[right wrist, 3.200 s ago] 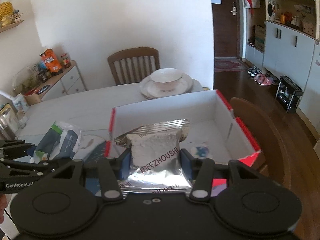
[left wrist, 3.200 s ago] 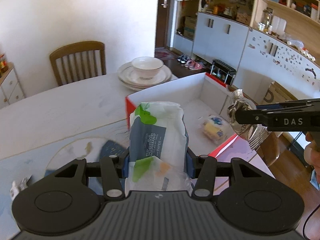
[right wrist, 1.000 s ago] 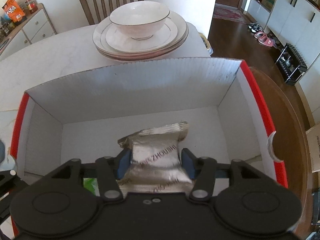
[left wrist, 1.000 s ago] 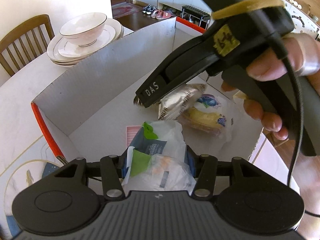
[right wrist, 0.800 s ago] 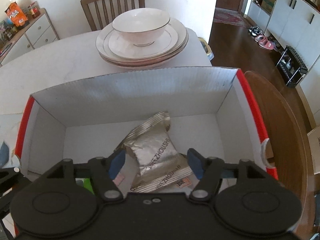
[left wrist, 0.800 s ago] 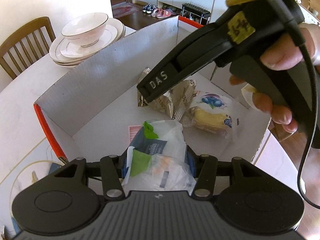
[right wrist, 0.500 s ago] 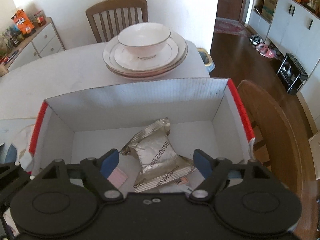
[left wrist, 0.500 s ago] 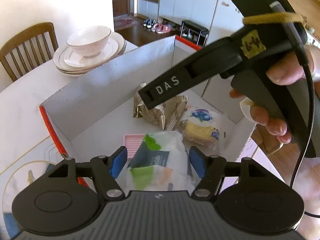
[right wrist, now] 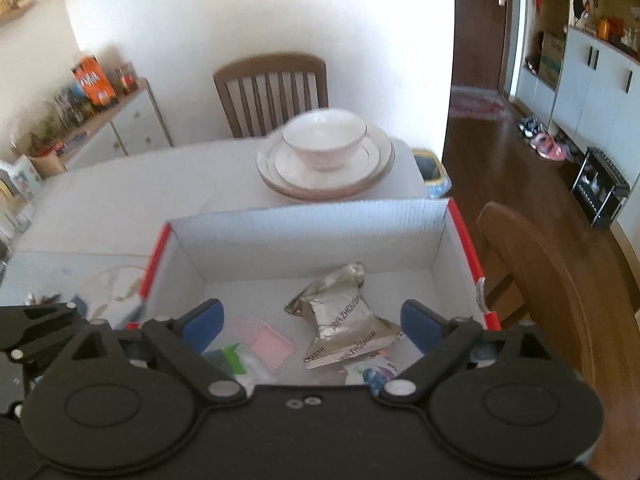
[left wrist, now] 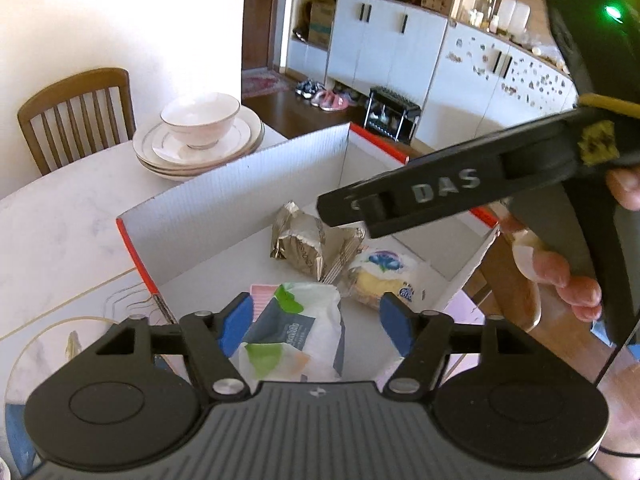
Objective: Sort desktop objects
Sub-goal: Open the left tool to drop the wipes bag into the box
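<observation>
Below both claws, the red-edged white box holds a crinkled silver foil packet, a white-and-grey tissue pack, a wrapped yellow cake and a pink card. The left gripper and right gripper are opening, their pads clear of everything; a second ago each clamped its packet.

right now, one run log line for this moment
left claw: opening, tissue pack loose | right claw: opening, foil packet loose | both in box
</observation>
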The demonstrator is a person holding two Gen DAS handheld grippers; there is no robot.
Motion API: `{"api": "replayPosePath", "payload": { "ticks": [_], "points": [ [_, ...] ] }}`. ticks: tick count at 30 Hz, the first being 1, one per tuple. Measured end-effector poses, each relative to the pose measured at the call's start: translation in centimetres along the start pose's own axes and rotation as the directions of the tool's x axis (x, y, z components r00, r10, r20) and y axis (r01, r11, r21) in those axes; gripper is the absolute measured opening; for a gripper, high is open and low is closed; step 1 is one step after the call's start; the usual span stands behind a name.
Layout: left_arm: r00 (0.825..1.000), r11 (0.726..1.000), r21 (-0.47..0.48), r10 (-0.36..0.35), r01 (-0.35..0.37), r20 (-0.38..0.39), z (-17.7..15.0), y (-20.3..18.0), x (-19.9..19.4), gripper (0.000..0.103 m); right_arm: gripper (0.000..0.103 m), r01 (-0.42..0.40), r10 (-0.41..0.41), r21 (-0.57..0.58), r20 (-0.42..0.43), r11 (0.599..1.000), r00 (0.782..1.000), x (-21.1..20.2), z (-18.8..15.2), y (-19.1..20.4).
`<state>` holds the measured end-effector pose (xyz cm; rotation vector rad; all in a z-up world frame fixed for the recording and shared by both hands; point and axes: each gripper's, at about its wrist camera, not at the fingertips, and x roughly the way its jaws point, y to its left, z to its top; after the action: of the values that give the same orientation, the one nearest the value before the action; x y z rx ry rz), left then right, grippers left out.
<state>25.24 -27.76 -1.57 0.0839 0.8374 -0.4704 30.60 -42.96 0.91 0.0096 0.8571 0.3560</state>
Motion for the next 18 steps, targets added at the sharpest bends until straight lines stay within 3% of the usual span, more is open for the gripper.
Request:
{"api": "replayPosePath", "payload": {
  "ticks": [7, 9, 18],
  "points": [
    [0.998, 1.0, 0.013, -0.009, 0.009, 0.067, -0.6, -0.8, -2.4, 0.075, 0.099, -0.026, 0.027, -0.005, 0.079, 1.0, 0.996, -3.3, -0.9, 0.4],
    [0.997, 1.0, 0.022, -0.013, 0.012, 0.078, -0.7, -0.9, -2.8, 0.08, 0.103, -0.024, 0.026, -0.018, 0.104, 1.0, 0.994, -4.1, -1.1, 0.7],
    [0.994, 1.0, 0.015, -0.018, 0.016, 0.108, -1.6, -0.5, -4.5, 0.084, 0.103, -0.004, 0.017, -0.075, 0.162, 0.997, 0.987, -6.0, -2.4, 3.4]
  ]
}}
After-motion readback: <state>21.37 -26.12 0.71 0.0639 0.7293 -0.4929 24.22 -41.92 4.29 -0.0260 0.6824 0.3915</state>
